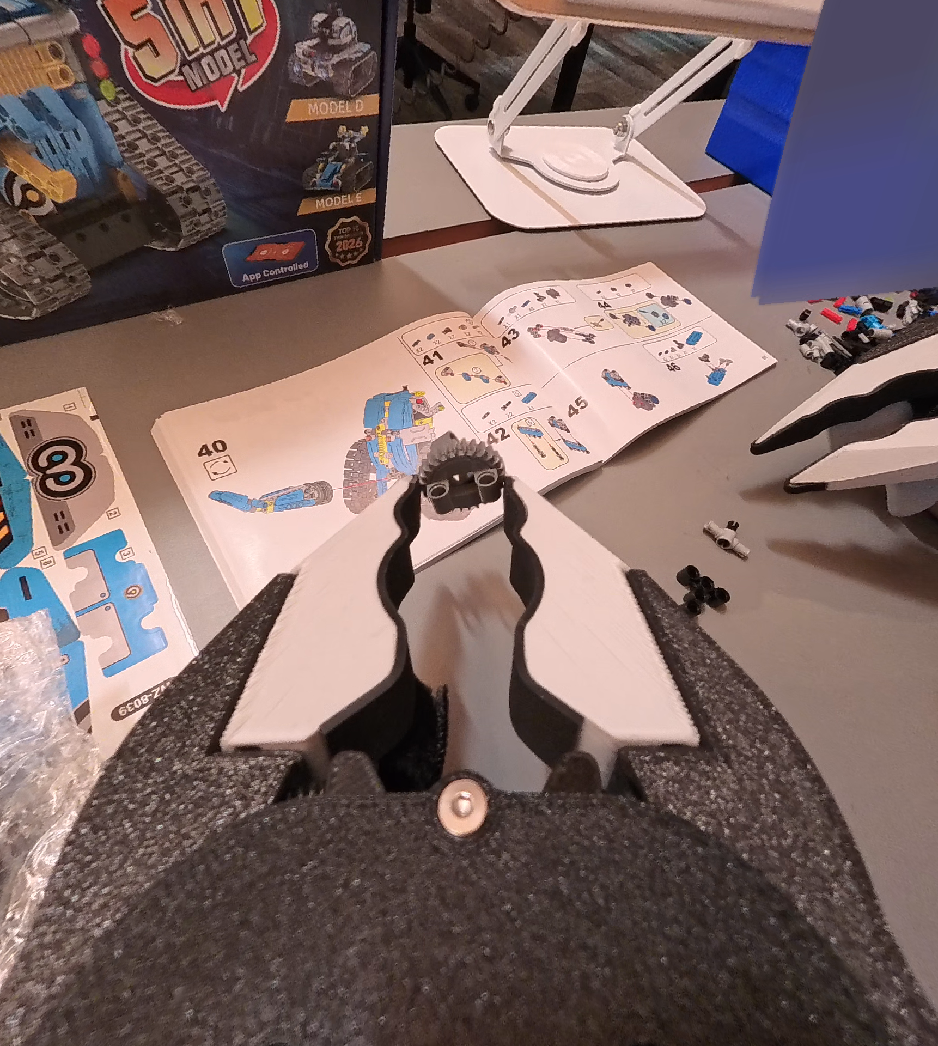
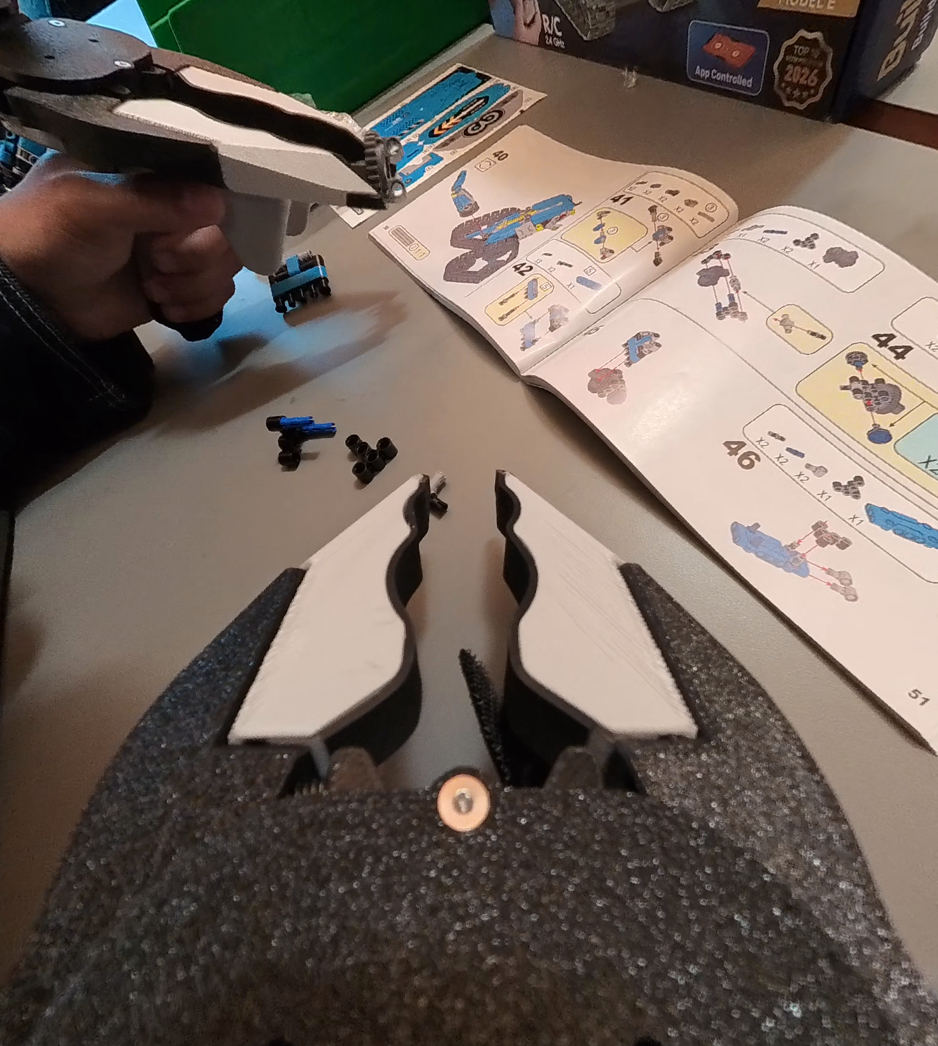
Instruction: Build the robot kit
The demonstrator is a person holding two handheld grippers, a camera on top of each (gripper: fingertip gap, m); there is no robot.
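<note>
While its tips pinch a dark gear piece (image 1: 461, 481) above the open instruction booklet (image 1: 308, 430), the left gripper (image 1: 462, 488) hangs over a grey table (image 1: 795, 707); right gripper (image 2: 458, 488), jaws apart & empty, sits nr small black connectors (image 2: 371, 453).

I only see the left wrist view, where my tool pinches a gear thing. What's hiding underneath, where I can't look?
Observer: Under the left tool gripping the gear, beside the hand that holds it, a small blue and black block assembly sits on the table.
Operator: Any other blue bits?
Observer: Yes, a blue and black pin piece lies just left of the black connector cluster.
Operator: What's way over on that side?
Observer: A green bin stands beyond the sticker sheet.
</note>
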